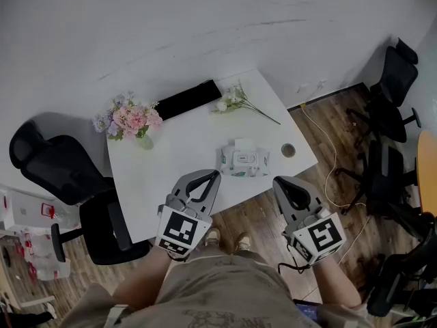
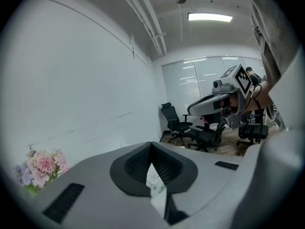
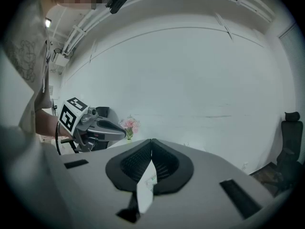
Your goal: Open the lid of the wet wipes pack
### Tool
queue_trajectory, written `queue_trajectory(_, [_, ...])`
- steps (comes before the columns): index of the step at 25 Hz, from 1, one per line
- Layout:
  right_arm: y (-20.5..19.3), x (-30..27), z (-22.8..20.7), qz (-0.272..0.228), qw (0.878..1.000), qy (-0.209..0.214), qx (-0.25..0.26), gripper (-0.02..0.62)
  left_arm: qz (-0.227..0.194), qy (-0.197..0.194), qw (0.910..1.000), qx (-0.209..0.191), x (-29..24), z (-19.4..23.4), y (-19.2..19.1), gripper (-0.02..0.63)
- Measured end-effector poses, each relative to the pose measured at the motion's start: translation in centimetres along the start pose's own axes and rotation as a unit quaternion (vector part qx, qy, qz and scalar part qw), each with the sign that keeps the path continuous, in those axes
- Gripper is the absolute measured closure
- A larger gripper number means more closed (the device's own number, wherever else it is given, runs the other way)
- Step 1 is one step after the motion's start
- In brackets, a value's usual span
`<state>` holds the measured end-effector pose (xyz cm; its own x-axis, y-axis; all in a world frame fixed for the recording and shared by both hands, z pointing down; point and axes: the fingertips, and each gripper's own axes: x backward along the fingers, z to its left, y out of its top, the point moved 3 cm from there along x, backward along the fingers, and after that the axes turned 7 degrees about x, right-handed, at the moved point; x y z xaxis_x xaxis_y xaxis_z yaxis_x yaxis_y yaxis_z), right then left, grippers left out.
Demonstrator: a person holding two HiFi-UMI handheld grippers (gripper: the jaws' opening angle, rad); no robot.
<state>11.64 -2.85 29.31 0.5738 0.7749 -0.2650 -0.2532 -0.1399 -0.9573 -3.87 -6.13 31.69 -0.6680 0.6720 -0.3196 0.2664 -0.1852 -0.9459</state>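
The wet wipes pack [image 1: 244,160] lies flat on the white table [image 1: 171,162], near its front edge, with its white lid shut on top. My left gripper [image 1: 214,175] hangs shut just in front and to the left of the pack, apart from it. My right gripper [image 1: 278,181] hangs shut off the table's front right corner, nothing in it. In the left gripper view the jaws [image 2: 151,146] meet at the tips, and a sliver of the pack [image 2: 155,180] shows below them. The right gripper view shows its jaws [image 3: 152,142] shut too, with the pack [image 3: 147,182] seen through the gap.
A pink bouquet [image 1: 132,119] stands at the table's left, a black bar [image 1: 188,99] and a white flower stem [image 1: 236,101] at the back, a small round cap [image 1: 288,150] right of the pack. Black office chairs [image 1: 65,173] [image 1: 388,111] flank the table. A cable [image 1: 329,176] runs across the floor.
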Motion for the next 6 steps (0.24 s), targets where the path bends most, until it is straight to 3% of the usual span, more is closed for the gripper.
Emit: queue_trajectory(6, [0.26,-0.24,-0.03,-0.001,1.0,0.0,0.003,0.565,0.0,0.001,1.0,-0.003,0.09,0.3,0.09,0.591])
